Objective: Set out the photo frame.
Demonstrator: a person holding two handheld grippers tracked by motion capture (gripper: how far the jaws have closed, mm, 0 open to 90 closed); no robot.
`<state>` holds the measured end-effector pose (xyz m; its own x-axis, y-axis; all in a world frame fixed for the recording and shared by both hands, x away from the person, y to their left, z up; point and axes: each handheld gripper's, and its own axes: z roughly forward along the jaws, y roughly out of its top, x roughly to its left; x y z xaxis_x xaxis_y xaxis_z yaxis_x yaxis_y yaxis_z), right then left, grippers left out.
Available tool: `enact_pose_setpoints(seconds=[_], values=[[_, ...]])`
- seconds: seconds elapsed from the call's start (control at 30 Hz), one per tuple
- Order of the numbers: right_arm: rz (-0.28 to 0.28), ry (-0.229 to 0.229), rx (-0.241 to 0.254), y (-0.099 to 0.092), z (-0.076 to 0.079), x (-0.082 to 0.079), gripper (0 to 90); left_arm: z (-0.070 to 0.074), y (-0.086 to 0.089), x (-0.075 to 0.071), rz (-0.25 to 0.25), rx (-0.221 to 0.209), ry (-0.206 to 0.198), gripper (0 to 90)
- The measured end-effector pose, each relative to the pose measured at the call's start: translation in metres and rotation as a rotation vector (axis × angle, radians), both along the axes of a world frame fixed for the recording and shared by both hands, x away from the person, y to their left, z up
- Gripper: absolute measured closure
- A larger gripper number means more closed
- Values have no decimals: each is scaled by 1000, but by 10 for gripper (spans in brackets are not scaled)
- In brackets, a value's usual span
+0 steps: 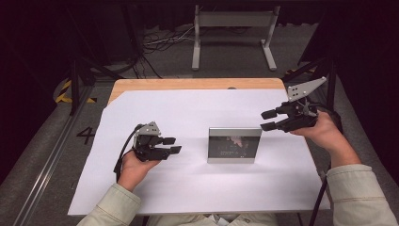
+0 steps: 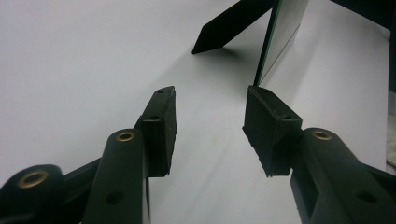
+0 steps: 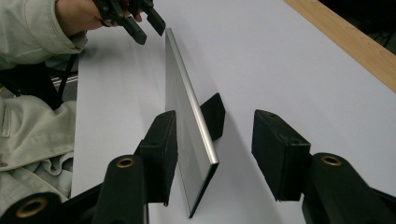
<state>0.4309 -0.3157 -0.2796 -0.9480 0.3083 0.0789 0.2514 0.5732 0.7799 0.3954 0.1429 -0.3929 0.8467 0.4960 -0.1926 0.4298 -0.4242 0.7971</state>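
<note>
A silver picture frame [image 1: 234, 145] stands upright on the white sheet [image 1: 188, 188], propped by a black back leg [image 3: 212, 114]. My left gripper [image 1: 174, 145] is open, low over the sheet and a short way left of the frame. Along its jaws [image 2: 210, 107] I see the frame's thin edge [image 2: 280, 32] ahead and apart from the pads. My right gripper [image 1: 264, 120] is open at the frame's upper right corner. In the right gripper view [image 3: 215, 126], the frame's near end [image 3: 187, 107] lies in line with the gap, and no pad presses on it. The left gripper [image 3: 150, 31] shows beyond the far end.
The white sheet covers most of a wooden table [image 1: 188, 84], whose bare strip runs along the far edge. A grey metal stand [image 1: 233, 35] and cables [image 1: 160, 40] are on the floor beyond. Pale sleeves [image 1: 362, 193] enter from the bottom.
</note>
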Motion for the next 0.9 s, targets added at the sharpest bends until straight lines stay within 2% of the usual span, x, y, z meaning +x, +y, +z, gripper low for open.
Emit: enact_pose_setpoints(seconds=[0.37,0.73,0.9], values=[[-72,-17,27,-30,-3,-10,499,-1,1,1,19,3,5,521],[-135,-4,39,-51,-10,-13,481,-3,2,3,6,6,8,517],[-169,1,40,-60,-14,-15,475,-3,4,4,17,5,10,514]])
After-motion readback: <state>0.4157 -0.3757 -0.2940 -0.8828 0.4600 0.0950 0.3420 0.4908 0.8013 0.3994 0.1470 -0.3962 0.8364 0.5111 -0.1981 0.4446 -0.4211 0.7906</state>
